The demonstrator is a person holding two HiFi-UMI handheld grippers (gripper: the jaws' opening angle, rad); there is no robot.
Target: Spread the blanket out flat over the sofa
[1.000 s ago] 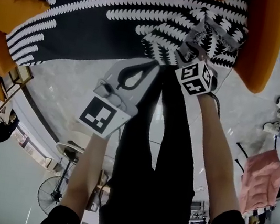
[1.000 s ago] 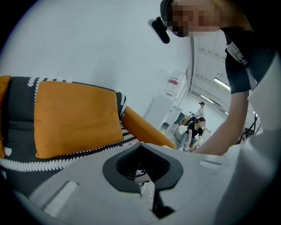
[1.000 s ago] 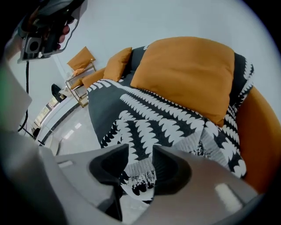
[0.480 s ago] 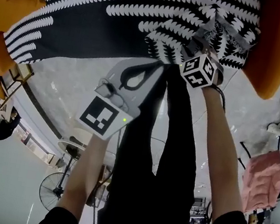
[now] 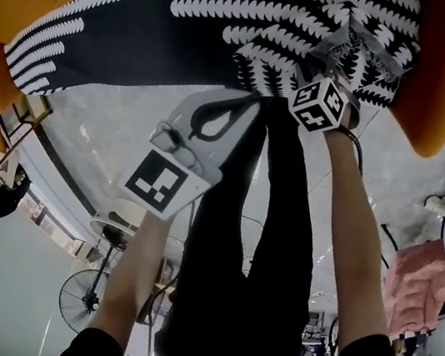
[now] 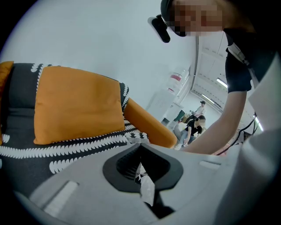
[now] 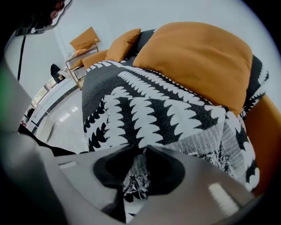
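Black-and-white blanket [image 5: 230, 31] on orange sofa [image 5: 429, 81], left gripper [image 6: 140, 149] pinching its edge, right gripper [image 7: 142, 151] with jaws just closed in on a blanket fold, orange pillow [image 7: 197, 57] on top

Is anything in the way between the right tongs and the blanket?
Nothing visible. The right tongs have just been closing, with the blanket already pinched between them. Farther back, an orange cushion sits on the blanket and may hinder flattening it there.
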